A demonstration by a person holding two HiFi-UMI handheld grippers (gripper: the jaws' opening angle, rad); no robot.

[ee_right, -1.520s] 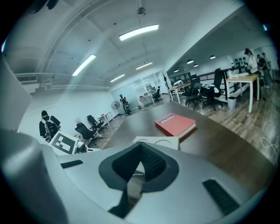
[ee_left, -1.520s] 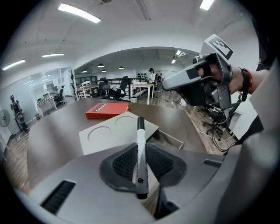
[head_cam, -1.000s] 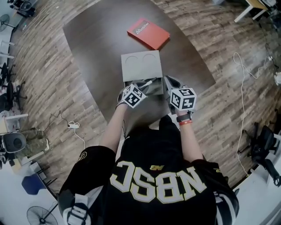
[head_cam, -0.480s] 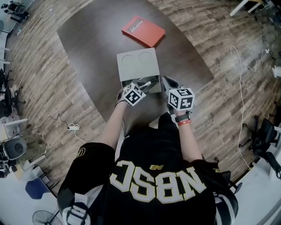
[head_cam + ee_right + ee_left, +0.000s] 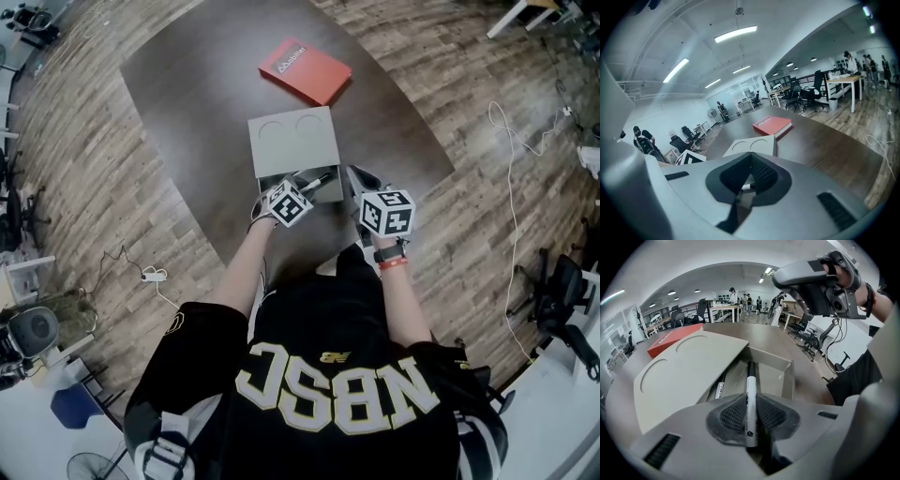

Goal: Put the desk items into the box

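Dark brown table (image 5: pixel 187 94) stands on a wood floor (image 5: pixel 84 187) in a big office. On it sits a grey box (image 5: pixel 787 378) with its lid (image 5: pixel 292 141) slid back partway, so the near end is open. Past the box lies a red book (image 5: pixel 305 69), flat, apart from the box.

My left gripper (image 5: pixel 751 397) pinches a marker (image 5: pixel 750 378) — white body, black cap. My pads press on its two sides. The capped end sticks out in front, over the open end of the box, and points down into it. It is not lying in the box yet. One other marker (image 5: pixel 720 390) lies inside already, half under the lid.

My right gripper (image 5: pixel 750 156) hangs just beside the box on the right, a bit above the table. Its tips are pressed together — nothing is held between them.
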